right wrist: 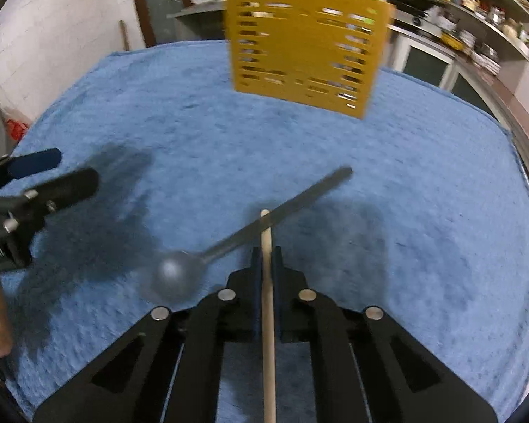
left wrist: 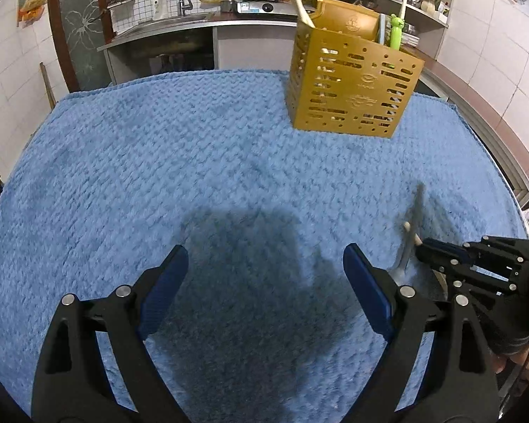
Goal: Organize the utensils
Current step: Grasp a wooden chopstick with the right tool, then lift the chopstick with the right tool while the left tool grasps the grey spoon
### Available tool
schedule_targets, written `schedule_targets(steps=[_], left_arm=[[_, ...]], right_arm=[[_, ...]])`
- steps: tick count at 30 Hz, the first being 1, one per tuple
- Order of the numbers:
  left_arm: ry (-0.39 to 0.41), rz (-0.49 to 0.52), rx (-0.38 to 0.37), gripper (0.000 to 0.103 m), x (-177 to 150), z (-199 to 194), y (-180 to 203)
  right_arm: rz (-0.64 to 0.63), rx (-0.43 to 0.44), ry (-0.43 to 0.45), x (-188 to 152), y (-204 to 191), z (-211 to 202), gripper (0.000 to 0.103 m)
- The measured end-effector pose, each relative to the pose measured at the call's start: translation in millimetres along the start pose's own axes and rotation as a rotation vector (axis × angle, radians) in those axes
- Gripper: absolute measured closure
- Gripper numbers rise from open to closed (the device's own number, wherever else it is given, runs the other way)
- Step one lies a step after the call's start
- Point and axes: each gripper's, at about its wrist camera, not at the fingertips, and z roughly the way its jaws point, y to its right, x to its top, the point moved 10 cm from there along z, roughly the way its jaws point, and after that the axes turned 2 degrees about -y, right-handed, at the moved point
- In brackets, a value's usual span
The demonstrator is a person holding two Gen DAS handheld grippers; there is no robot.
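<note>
Your right tongs (right wrist: pixel 266 257) are pinching a wooden chopstick (right wrist: pixel 267 317) tight between their blue pads, its tip poking out just past them. Under that tip a grey spoon (right wrist: pixel 236 239) is lying slantwise on the blue towel (left wrist: pixel 194 148) covering the tabletop. Your left tongs (left wrist: pixel 264 282) are gaping wide above the towel, gripping nothing. The yellow utensil holder (left wrist: pixel 352 84) is standing at the towel's far edge, already carrying chopsticks and a green item.

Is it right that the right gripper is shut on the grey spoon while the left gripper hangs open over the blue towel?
Not quite. The right gripper is shut on a wooden stick, not the grey spoon, which lies on the blue towel, as the right wrist view shows. The left gripper does hang open.
</note>
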Motion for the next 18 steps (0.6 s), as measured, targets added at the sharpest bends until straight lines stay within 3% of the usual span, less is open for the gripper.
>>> schedule_targets(steps=[14, 18], left_arm=[[-0.015, 0.131, -0.064, 0.016, 7, 15, 81], [-0.025, 0.174, -0.098, 0.017, 7, 21, 104]], right_arm=[[0.279, -0.125, -0.001, -20, 121, -15, 0.097], [0.318, -0.109, 0.002, -24, 141, -16, 0.097]])
